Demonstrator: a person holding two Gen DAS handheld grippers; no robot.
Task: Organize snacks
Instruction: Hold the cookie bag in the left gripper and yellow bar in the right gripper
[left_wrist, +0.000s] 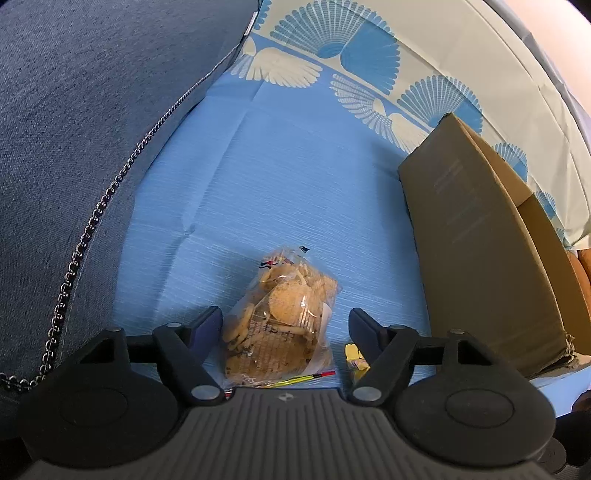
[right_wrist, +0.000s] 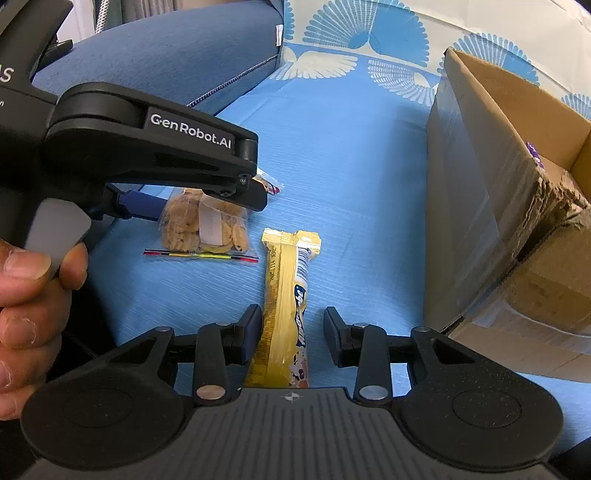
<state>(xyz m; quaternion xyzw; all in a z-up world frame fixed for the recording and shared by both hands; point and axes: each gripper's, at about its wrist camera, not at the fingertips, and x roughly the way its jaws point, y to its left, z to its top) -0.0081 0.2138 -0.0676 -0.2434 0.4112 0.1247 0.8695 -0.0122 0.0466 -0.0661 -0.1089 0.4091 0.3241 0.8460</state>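
A clear zip bag of cookies (left_wrist: 282, 317) lies on the blue cloth (left_wrist: 295, 177), between the fingers of my open left gripper (left_wrist: 286, 325). The bag also shows in the right wrist view (right_wrist: 203, 225), under the left gripper (right_wrist: 207, 201). A yellow snack bar (right_wrist: 286, 302) lies lengthwise between the fingers of my open right gripper (right_wrist: 293, 325); its end shows in the left wrist view (left_wrist: 355, 356). Neither gripper is closed on its snack.
An open cardboard box (left_wrist: 491, 240) stands on the right; it also shows in the right wrist view (right_wrist: 517, 192). A dark blue cushion with a chain strap (left_wrist: 85, 147) lies on the left. A patterned cloth (left_wrist: 354, 55) covers the back.
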